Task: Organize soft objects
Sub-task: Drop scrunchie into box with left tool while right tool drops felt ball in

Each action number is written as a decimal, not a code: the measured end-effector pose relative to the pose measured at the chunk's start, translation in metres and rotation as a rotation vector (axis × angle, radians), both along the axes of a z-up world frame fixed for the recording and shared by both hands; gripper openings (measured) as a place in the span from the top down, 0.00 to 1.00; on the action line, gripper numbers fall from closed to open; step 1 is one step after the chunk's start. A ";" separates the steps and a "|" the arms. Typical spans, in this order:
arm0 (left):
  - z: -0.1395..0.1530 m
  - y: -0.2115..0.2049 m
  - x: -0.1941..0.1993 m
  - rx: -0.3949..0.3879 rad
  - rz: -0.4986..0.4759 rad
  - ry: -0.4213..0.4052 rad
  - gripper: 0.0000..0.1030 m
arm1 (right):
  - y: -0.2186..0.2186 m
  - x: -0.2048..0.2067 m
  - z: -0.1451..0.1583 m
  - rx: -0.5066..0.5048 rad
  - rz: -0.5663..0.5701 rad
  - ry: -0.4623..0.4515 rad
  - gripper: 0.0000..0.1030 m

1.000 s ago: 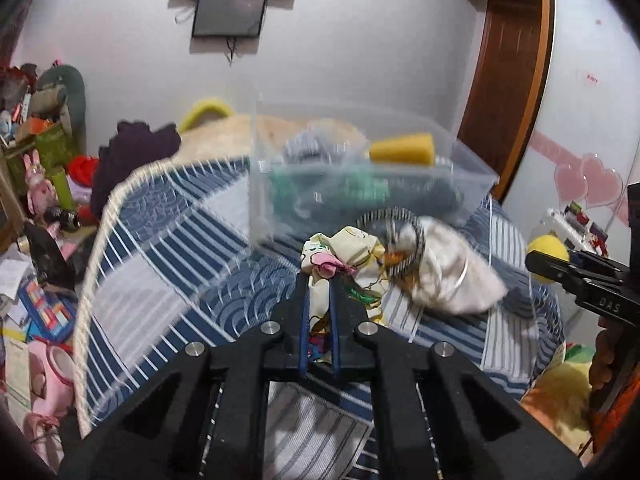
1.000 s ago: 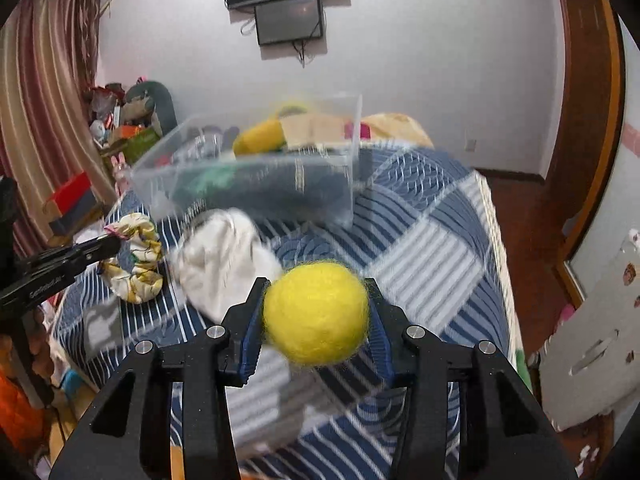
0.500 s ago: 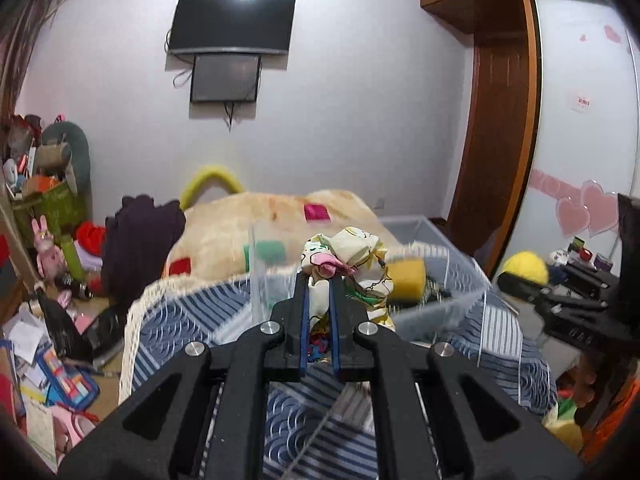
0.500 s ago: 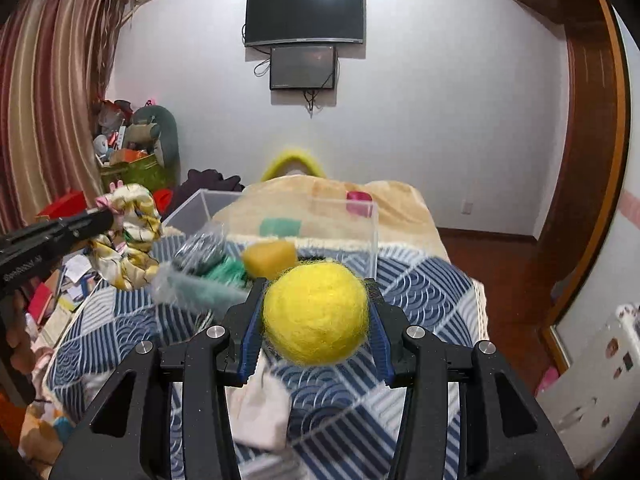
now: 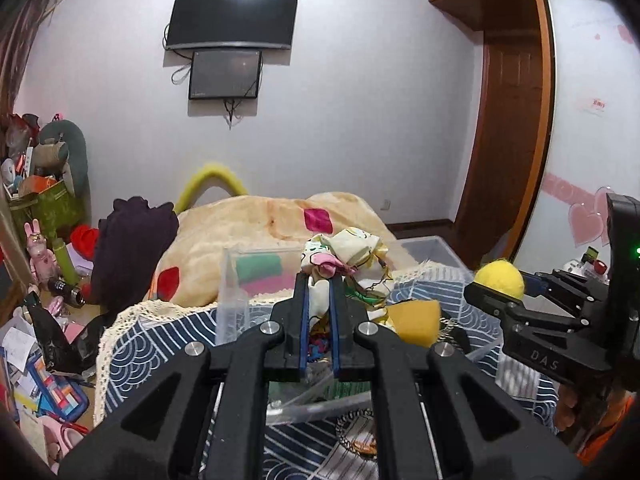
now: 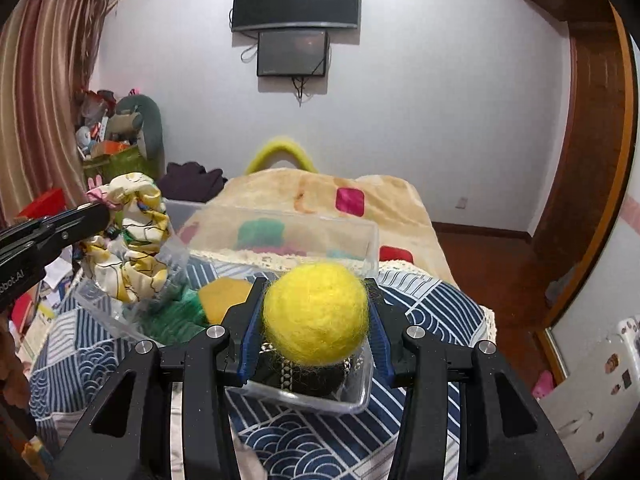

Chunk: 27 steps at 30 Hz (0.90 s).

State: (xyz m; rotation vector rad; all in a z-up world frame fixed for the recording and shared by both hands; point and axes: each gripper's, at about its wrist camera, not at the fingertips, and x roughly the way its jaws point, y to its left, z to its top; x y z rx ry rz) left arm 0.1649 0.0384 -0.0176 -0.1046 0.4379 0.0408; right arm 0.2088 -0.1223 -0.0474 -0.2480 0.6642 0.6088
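Observation:
My left gripper (image 5: pixel 319 292) is shut on a floral cloth scrunchie (image 5: pixel 344 254) and holds it over the clear plastic bin (image 5: pixel 230 292). The scrunchie also shows in the right wrist view (image 6: pixel 132 240), above the bin's left end. My right gripper (image 6: pixel 316 316) is shut on a yellow felt ball (image 6: pixel 316 316) and holds it over the bin's near right part (image 6: pixel 372 236). The ball shows in the left wrist view (image 5: pixel 499 280). Inside the bin lie a yellow sponge (image 6: pixel 222 296), green fabric (image 6: pixel 176 320) and a dark item.
The bin stands on a blue and white patterned cover (image 6: pixel 432 312) over a bed with a beige blanket (image 6: pixel 320 196). Cluttered toys and boxes (image 5: pixel 44 208) fill the floor at left. A wooden door (image 5: pixel 504 140) and a wardrobe stand at right.
Both grippers have risen and moved forward over the bin with their objects still held. The white cloth on the cover has dropped out of view.

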 end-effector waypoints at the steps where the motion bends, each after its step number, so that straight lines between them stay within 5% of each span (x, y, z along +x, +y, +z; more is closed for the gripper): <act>1: -0.004 0.001 0.005 -0.001 -0.002 0.012 0.93 | 0.001 0.001 -0.003 -0.006 0.000 0.005 0.59; 9: -0.042 -0.007 0.032 0.037 -0.034 0.132 0.93 | 0.008 0.008 -0.020 -0.060 0.017 0.034 0.59; 16: -0.046 -0.014 0.033 0.070 -0.054 0.164 0.87 | 0.009 0.009 -0.025 -0.090 0.037 0.039 0.57; 21: -0.039 -0.018 0.022 0.079 -0.065 0.158 0.69 | 0.007 0.010 -0.022 -0.087 0.034 0.053 0.55; 27: -0.021 -0.016 0.002 0.083 -0.056 0.102 0.39 | -0.001 0.004 -0.009 -0.067 0.036 0.033 0.32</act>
